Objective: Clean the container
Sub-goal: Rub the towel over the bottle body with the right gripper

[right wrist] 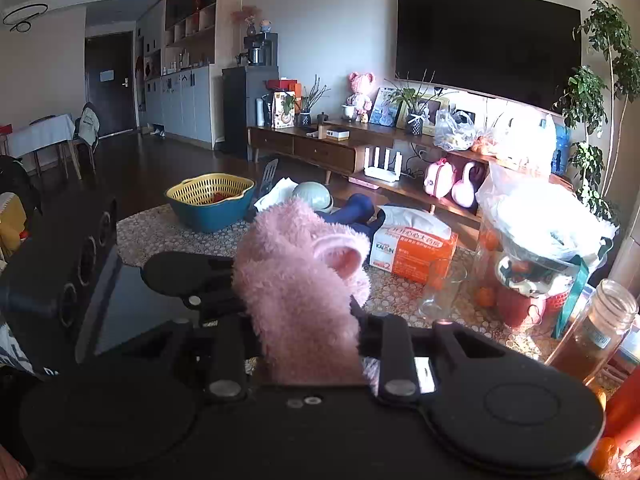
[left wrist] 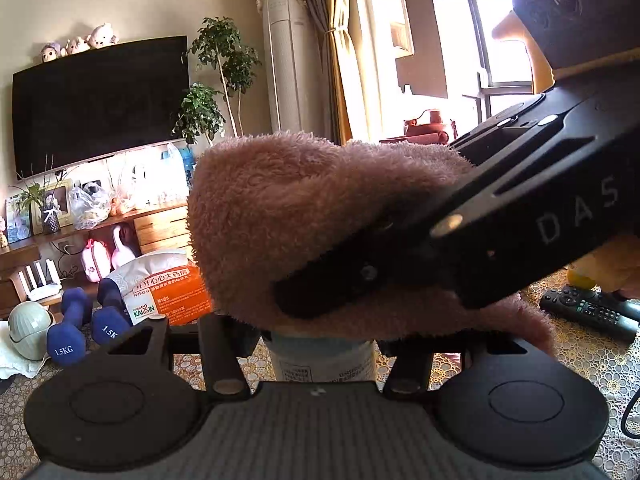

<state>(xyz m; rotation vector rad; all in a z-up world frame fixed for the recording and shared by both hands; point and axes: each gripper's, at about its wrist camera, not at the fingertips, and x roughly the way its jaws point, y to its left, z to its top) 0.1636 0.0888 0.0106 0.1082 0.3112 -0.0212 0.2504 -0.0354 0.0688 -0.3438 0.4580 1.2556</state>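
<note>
The container (left wrist: pixel 322 358) sits low in my left view, at about 6 o'clock, a pale cylinder with a printed label, pinched between the jaws of my left gripper (left wrist: pixel 322 344), which are drawn in against its sides; only its upper wall shows, the top being buried under the cloth (left wrist: pixel 304 216). That cloth is pink, thick and fleecy, bunched into a soft dome over the container's mouth; my right gripper (left wrist: pixel 352 280) comes in from 3 o'clock with its jaws closed on a fold of it. In my right view the same cloth stands between my fingers, pile curled, a rolled edge at the top.

I judge this to be the wiping step, the cloth pressed on the top; next I would need to rub or twist it round the rim while the left hand holds firm.

Outward: a lace-patterned table cover (left wrist: pixel 608 360); a black remote (left wrist: pixel 592 312) at 3 o'clock; 2 blue dumbbells (left wrist: pixel 80 328) at 9 o'clock; an orange and white box (left wrist: pixel 168 284).
</note>
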